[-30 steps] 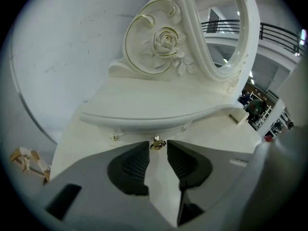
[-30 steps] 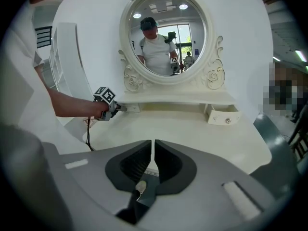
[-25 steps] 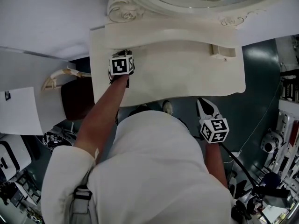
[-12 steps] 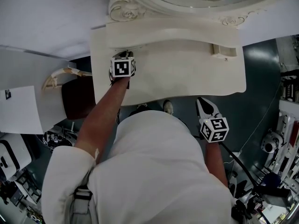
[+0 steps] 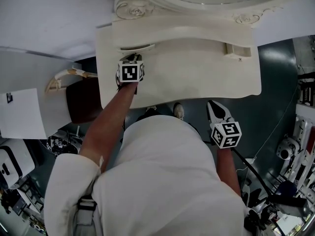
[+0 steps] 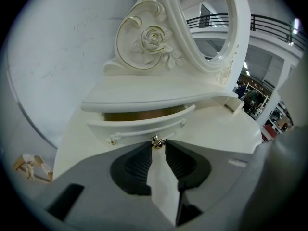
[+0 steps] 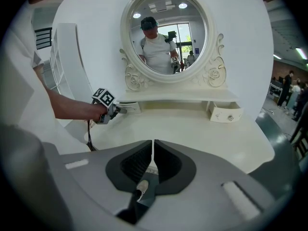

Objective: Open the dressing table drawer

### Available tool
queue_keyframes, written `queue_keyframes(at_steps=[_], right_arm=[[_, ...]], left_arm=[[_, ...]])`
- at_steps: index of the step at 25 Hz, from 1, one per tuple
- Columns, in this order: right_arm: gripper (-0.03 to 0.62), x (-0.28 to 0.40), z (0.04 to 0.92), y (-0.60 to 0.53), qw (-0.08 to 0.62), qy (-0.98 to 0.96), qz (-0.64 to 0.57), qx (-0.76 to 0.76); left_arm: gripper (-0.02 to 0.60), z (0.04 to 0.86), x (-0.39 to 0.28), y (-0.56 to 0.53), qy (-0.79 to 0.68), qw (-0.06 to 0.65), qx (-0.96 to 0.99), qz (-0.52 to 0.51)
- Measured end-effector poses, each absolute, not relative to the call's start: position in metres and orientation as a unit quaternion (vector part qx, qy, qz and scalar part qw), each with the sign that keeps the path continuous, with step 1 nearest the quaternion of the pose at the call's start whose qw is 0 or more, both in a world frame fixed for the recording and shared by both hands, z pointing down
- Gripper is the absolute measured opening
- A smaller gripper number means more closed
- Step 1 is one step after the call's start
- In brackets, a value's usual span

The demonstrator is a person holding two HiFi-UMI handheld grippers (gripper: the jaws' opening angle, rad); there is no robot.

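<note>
From above, the left gripper [image 5: 130,59] reaches to the upper left of the table [image 5: 197,80], where the drawer [image 5: 137,47] shows only as a thin dark slot under the shelf. The left gripper view gives what that one cannot: the ribbed pads [image 6: 139,165] are pinched on the drawer's small brass knob [image 6: 156,140], and the drawer front stands a little way out, with tan wood showing behind it. The right gripper [image 7: 153,146] hangs off the table's front edge at lower right of the head view, jaws all but together with nothing in them. Only its view takes in the round mirror [image 7: 166,32], with a person in white reflected, and a second drawer [image 7: 226,113] at the right, closed. Each gripper's cube bears black-and-white square markers.
</note>
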State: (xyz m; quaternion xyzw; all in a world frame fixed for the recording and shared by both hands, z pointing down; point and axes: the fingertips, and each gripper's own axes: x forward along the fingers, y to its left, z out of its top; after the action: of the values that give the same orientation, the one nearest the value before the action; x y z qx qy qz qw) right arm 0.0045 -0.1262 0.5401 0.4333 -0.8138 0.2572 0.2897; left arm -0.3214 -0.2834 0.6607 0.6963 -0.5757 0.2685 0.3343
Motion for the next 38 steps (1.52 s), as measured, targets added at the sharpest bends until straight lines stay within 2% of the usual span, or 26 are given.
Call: queue_keyframes(at_steps=[38], right_arm=[[0.015, 0.008, 0.542, -0.124, 0.279, -0.824, 0.257, 0.421]], left_arm=[[0.094, 0.66, -0.316, -0.245, -0.566, 0.339, 0.695, 0.285]])
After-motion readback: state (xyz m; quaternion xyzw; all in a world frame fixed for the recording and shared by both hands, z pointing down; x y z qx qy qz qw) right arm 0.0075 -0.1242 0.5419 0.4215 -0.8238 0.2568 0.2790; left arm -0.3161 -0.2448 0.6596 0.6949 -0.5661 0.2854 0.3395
